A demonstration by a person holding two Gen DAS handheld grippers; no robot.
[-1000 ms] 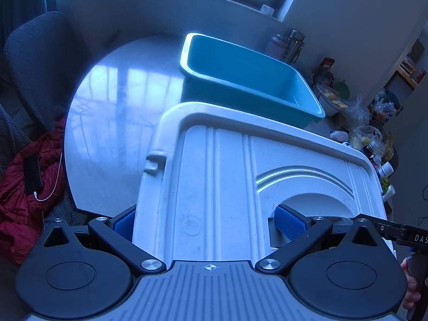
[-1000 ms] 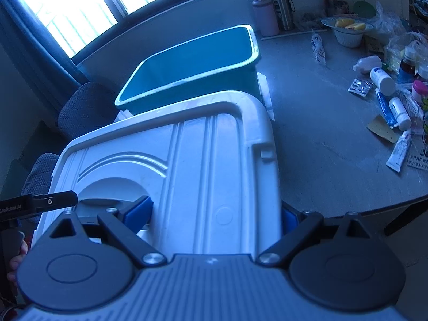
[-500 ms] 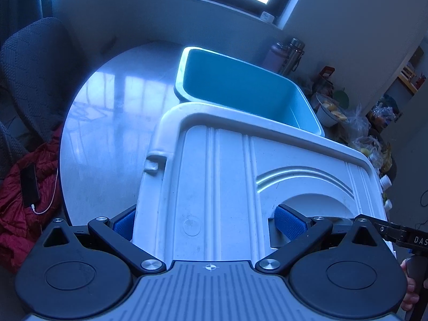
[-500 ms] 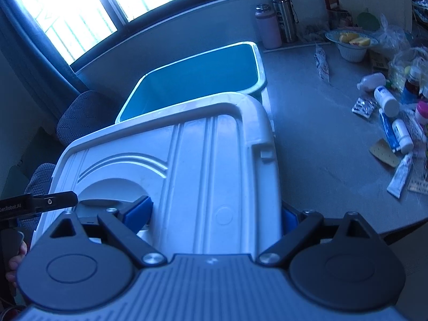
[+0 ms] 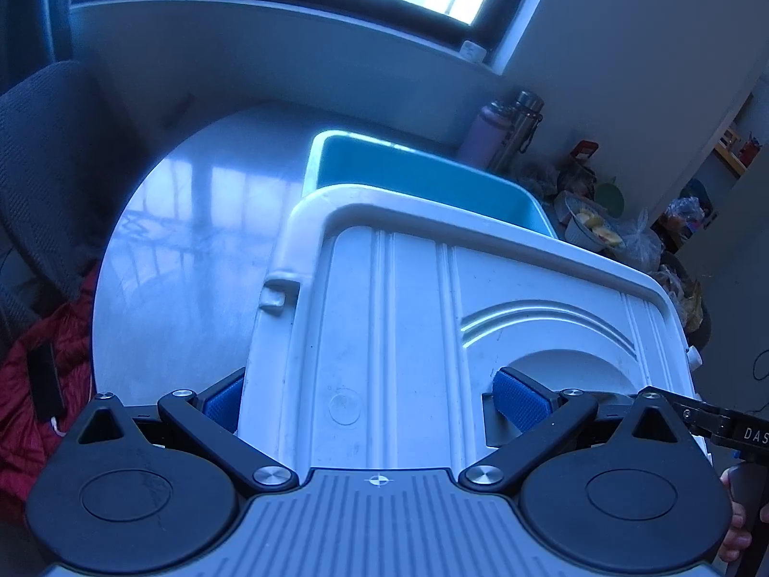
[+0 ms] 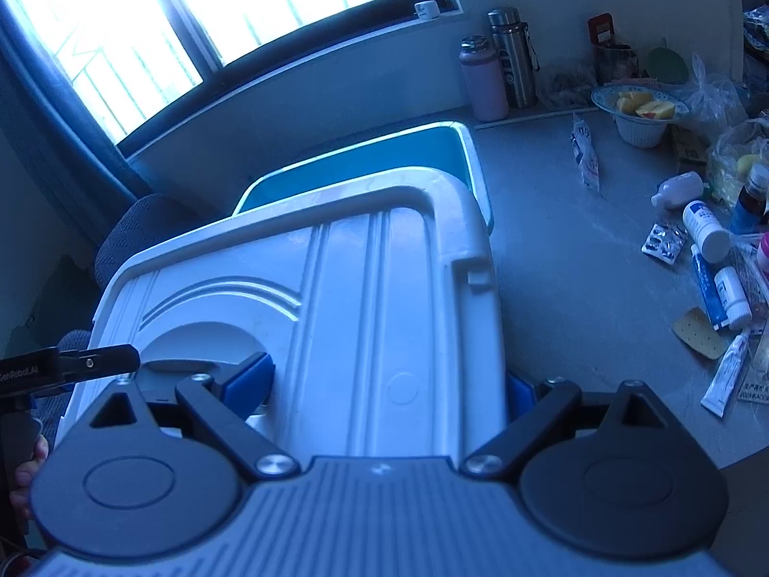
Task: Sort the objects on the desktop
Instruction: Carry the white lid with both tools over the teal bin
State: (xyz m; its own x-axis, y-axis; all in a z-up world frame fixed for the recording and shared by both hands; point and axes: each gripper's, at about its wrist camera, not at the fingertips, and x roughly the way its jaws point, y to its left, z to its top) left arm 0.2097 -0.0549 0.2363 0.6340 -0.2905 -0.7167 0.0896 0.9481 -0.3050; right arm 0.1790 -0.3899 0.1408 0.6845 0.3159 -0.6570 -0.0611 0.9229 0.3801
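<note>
A large white plastic lid [image 5: 384,312] fills both views, held up over the table by both grippers. My left gripper [image 5: 370,399] is shut on the lid's left part, with one blue pad [image 5: 223,401] outside the rim and the other in the handle recess. My right gripper [image 6: 384,387] is shut on the lid [image 6: 360,288] the same way from the other side. Behind the lid stands an open teal bin [image 5: 423,182], its near part hidden by the lid. In the right wrist view the teal bin [image 6: 384,158] shows only its far rim and inside wall.
The round grey table [image 6: 552,250] carries small bottles [image 6: 704,231], a blister pack [image 6: 665,243], tubes [image 6: 725,375] and a bowl of fruit [image 6: 639,113] at the right. Two flasks [image 6: 514,57] stand by the wall. A chair [image 5: 43,154] and a red jacket [image 5: 33,384] lie left.
Both grippers have carried the lid up and toward the teal bin, so the lid now covers more of the bin. Neither grip has changed.
</note>
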